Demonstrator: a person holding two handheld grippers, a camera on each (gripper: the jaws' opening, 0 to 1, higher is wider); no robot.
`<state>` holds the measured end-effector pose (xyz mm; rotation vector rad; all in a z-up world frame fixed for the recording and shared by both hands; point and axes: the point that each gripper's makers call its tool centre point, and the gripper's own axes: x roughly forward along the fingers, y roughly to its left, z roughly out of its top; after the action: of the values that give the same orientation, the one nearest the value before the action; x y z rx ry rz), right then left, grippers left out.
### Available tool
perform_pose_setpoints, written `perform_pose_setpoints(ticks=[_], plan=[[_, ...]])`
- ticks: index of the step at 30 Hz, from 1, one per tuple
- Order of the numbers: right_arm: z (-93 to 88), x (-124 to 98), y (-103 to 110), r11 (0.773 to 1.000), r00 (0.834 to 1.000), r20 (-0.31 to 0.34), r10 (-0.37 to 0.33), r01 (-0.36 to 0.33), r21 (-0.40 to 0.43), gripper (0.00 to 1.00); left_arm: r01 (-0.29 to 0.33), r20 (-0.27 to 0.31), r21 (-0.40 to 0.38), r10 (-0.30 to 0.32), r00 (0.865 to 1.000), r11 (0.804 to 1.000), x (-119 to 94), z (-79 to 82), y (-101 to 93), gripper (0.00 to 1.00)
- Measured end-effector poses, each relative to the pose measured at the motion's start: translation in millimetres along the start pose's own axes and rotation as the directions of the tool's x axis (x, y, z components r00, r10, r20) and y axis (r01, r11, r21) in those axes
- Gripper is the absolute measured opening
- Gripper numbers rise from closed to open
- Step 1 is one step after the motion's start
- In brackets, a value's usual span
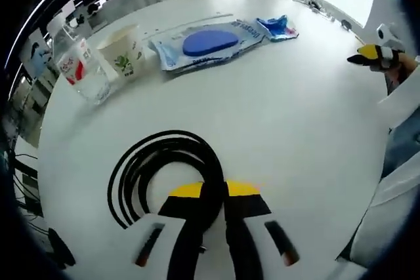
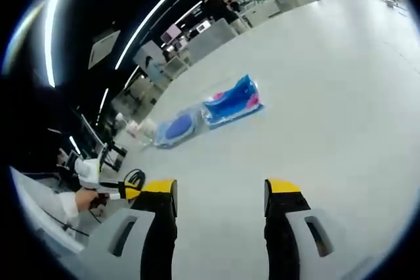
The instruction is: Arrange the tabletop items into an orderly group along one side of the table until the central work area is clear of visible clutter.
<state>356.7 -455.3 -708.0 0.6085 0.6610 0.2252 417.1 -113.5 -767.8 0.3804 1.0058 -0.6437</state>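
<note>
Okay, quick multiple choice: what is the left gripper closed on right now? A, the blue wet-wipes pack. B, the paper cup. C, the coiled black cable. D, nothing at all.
C: in the left gripper view the left gripper has its yellow-tipped jaws pinched on a strand of the coiled black cable, while the paper cup and blue wipes pack lie far across the table.

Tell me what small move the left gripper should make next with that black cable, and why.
Probably carry the coiled black cable up toward the paper cup and blue pack. The left gripper is shut on the coil, which lies alone mid-table, while the other items already sit in a row along the far edge.
</note>
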Motion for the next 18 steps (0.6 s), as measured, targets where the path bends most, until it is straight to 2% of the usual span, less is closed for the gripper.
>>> perform_pose_setpoints(ticks=[4, 6, 8, 11, 15, 18], plan=[[0.2, 0, -2, 1.0, 1.0, 0.003, -0.001, 0.001, 0.012, 0.51, -0.003, 0.004, 0.028, 0.003, 1.0, 1.0, -2, 0.8, -0.8, 0.04], [-1.4, 0, -4, 1.0, 1.0, -0.002, -0.005, 0.005, 0.014, 0.51, -0.032, 0.034, 0.093, 0.029, 0.999, 0.995, -6, 8.3, -0.6, 0.04], [-3.3, -1, -7, 1.0, 1.0, -0.006, -0.01, 0.011, 0.025, 0.5, -0.019, 0.06, 0.117, 0.012, 0.998, 0.993, -11, 16.3, -9.1, 0.04], [-6.2, -1, -10, 0.999, 1.0, -0.013, -0.016, 0.016, 0.033, 0.5, -0.041, 0.069, 0.215, 0.026, 0.997, 0.976, -15, 25.9, -14.0, 0.03], [-8.3, -1, -10, 0.999, 1.0, -0.023, -0.018, 0.019, 0.035, 0.5, -0.044, 0.1, 0.222, 0.022, 0.995, 0.974, -20, 40.1, -23.2, 0.02], [-6.7, -2, -7, 0.999, 1.0, -0.013, -0.012, 0.012, 0.048, 0.5, -0.065, 0.135, 0.29, 0.027, 0.991, 0.955, -26, 55.5, -31.0, 0.02]])
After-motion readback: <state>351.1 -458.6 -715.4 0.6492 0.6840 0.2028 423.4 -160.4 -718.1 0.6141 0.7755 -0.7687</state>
